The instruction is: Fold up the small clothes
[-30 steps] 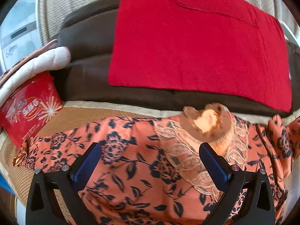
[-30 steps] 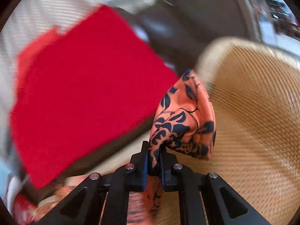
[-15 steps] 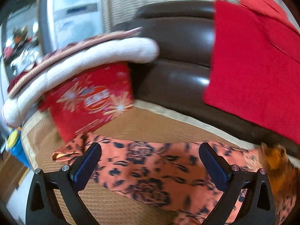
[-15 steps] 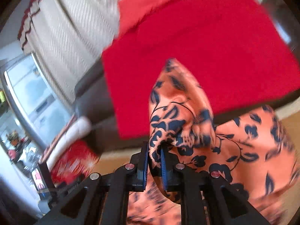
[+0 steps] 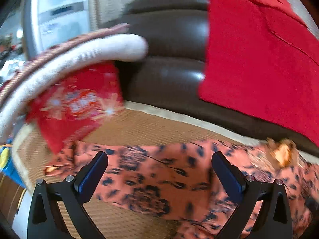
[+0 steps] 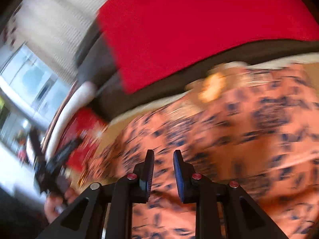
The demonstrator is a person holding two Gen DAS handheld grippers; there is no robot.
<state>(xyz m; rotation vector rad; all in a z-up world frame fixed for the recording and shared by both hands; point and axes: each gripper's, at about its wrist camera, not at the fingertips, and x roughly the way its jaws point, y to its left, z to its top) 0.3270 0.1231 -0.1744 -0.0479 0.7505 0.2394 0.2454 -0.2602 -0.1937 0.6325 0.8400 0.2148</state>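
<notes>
The sleeve pinched a second ago is let go as the right gripper (image 6: pixel 163 171) jaws are opening, empty; the orange, dark-flowered thin blouse (image 5: pixel 163 179) is laid folded-in on the woven straw mat (image 5: pixel 151 127), left gripper (image 5: pixel 159 171) spread wide above it, empty.

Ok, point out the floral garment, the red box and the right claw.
floral garment (image 5: pixel 159 177), left wrist view, middle of the fabric.
red box (image 5: pixel 79 103), left wrist view, printed face.
right claw (image 6: pixel 163 171), right wrist view, gap between fingertips.

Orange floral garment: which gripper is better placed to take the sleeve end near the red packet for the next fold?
Likely left. The left gripper hangs wide open over the orange floral garment, close to the sleeve end; the right gripper is only opening.
</notes>
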